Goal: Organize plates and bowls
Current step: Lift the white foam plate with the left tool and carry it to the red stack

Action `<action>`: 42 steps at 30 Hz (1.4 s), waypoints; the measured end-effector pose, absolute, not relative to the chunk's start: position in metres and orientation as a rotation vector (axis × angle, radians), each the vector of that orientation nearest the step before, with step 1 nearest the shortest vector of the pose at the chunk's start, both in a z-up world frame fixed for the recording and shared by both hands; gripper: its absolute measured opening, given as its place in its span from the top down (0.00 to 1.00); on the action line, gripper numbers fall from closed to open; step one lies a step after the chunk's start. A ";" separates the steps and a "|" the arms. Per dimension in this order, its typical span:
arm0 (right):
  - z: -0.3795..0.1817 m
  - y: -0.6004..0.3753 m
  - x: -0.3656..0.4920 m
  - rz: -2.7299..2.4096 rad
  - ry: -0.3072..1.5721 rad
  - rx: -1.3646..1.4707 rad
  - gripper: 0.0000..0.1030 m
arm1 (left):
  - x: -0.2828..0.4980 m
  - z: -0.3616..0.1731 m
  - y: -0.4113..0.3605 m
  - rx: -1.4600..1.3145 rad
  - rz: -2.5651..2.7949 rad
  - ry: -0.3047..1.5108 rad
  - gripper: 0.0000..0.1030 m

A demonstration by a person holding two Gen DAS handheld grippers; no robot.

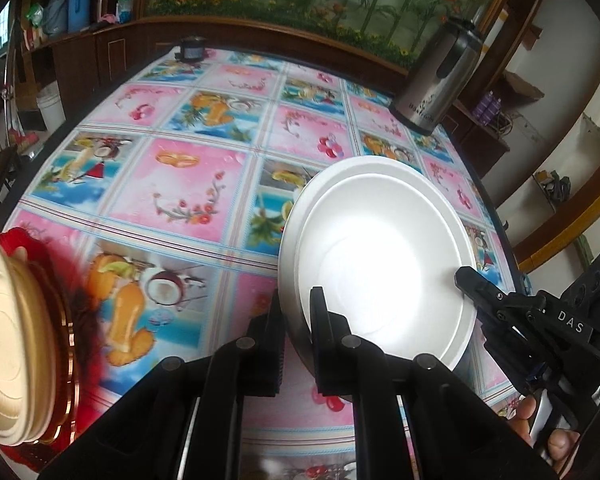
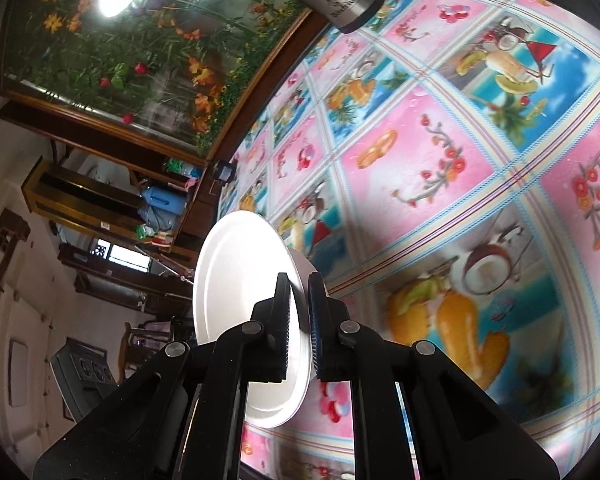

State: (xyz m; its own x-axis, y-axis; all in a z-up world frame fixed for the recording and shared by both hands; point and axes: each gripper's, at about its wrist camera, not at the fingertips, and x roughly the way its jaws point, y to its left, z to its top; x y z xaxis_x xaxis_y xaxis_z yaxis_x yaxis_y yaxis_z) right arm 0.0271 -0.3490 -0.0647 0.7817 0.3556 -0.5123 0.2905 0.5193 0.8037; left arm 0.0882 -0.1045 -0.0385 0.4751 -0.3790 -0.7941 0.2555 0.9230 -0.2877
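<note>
While a steel flask [image 1: 440, 76] stands at the far edge of the tablecloth [image 1: 204, 184] and gold plates [image 1: 16, 336] sit cut off at left, both grippers pinch the white bowl [image 1: 384, 256]: the left gripper [image 1: 298, 320] on its near rim, the right gripper [image 2: 299, 312] on the opposite rim. Whether the bowl touches the cloth is unclear.
</note>
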 end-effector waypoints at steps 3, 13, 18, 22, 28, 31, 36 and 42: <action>-0.060 -0.341 0.029 0.052 0.704 1.034 0.92 | 0.086 -0.036 -0.096 -0.147 -0.388 0.997 0.90; -0.054 -0.322 0.030 0.073 0.710 1.021 0.92 | 0.080 -0.033 -0.078 -0.170 -0.380 0.986 0.90; -0.048 -0.309 0.034 0.104 0.715 1.009 0.92 | 0.074 -0.026 -0.060 -0.185 -0.358 0.959 0.90; -0.039 -0.287 0.044 0.165 0.725 1.003 0.91 | 0.061 -0.010 -0.029 -0.179 -0.313 0.906 0.89; -0.017 -0.223 0.068 0.323 0.756 0.945 0.91 | 0.038 0.014 0.029 -0.131 -0.174 0.823 0.87; -0.010 -0.186 0.079 0.391 0.777 0.895 0.91 | 0.032 0.014 0.065 -0.151 -0.119 0.838 0.87; -0.018 -0.135 0.096 0.466 0.843 0.847 0.91 | 0.028 0.003 0.102 -0.170 -0.054 0.882 0.86; -0.047 -0.108 0.108 0.478 0.926 0.837 0.91 | 0.035 -0.022 0.122 -0.211 -0.024 0.960 0.85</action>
